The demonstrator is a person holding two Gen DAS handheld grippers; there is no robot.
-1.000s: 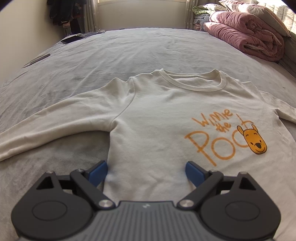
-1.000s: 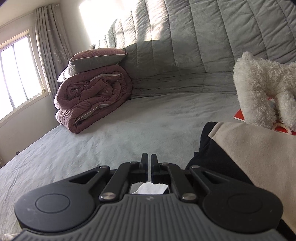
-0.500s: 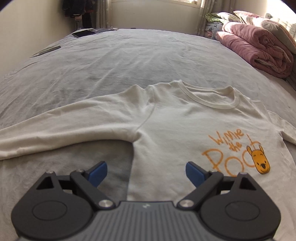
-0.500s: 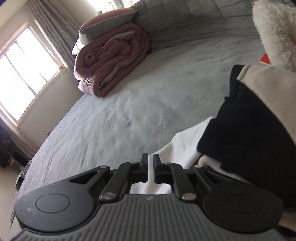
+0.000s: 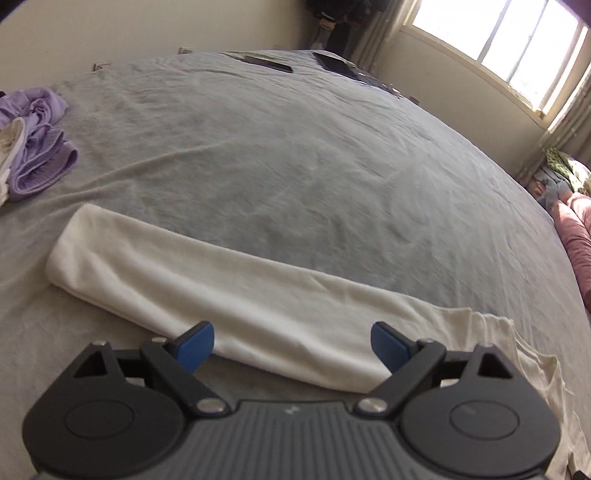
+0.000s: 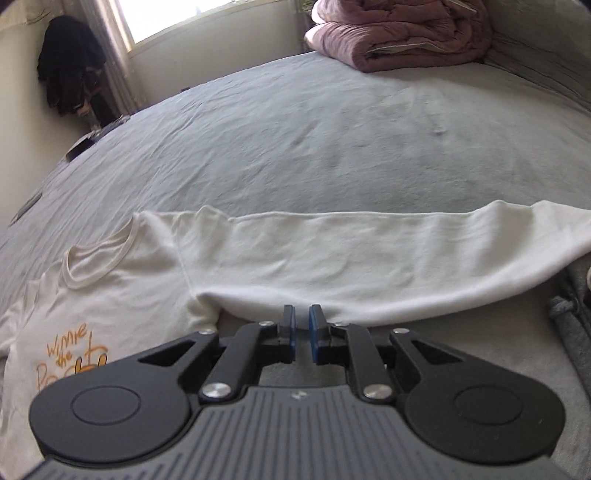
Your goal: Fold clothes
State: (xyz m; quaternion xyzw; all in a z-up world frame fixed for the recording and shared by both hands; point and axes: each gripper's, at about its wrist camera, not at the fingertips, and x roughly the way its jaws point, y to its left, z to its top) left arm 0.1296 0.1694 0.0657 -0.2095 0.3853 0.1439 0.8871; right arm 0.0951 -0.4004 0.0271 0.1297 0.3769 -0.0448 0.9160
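A white long-sleeved shirt (image 6: 122, 295) with an orange cartoon print (image 6: 70, 350) lies flat, front up, on the grey bed (image 6: 332, 140). Its right sleeve (image 6: 369, 258) stretches out sideways. My right gripper (image 6: 301, 325) sits at that sleeve's near edge, close to the armpit, with its jaws almost together and only a narrow slit between the blue pads; I see nothing pinched there. In the left wrist view the other sleeve (image 5: 229, 288) lies straight across, cuff to the left. My left gripper (image 5: 291, 343) hovers wide open over its near edge.
A crumpled purple garment (image 5: 37, 147) lies at the left of the bed. Dark flat items (image 5: 266, 62) rest at the far edge. A folded pink quilt (image 6: 399, 29) sits by the headboard, and a grey garment (image 6: 576, 332) lies beside the right cuff.
The left gripper swung left, from the shirt's body to its left sleeve, still open. The right gripper turned away from the headboard and piled clothes and came down at the right sleeve.
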